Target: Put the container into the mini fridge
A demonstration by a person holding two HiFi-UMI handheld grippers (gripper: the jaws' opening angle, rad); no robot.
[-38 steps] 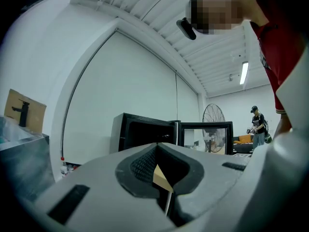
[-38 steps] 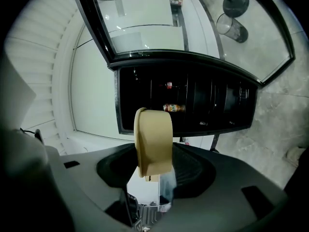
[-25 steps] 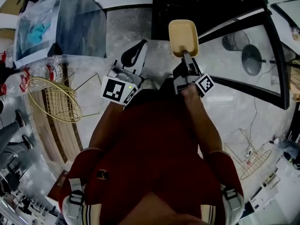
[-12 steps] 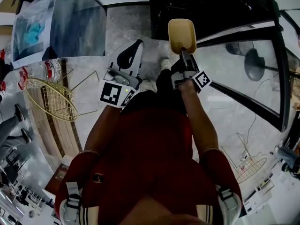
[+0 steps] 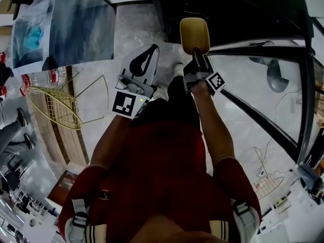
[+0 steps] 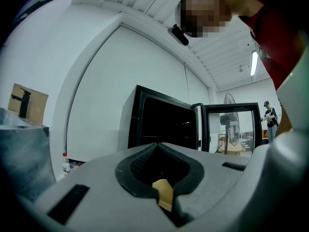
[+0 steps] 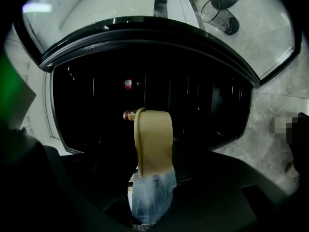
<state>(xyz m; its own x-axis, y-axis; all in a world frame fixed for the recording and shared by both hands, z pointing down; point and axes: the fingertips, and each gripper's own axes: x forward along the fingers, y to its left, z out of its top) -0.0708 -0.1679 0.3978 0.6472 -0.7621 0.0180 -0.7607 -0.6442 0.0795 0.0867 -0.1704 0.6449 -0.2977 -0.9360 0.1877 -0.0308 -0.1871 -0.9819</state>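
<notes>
Head view: grips container (image 5: 195,34) end-on in right gripper (image 5: 197,58), just before open mini fridge (image 5: 228,11) (cans (image 7: 128,114) inside), presumably for straight insertion; holds left gripper (image 5: 150,48) pressed shut, empty, at left.

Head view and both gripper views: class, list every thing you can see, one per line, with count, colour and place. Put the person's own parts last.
mini fridge: one, black, door open, ahead of the person
container: one, tan, in front of the fridge opening
cans: two, red-labelled, inside the fridge
wire baskets: two, gold, at far left and lower right
bottles: at least two, clear, red caps, by the left basket
fan: one, dark, behind the glass door
right gripper: dark, shut on the container
left gripper: white, shut
</notes>
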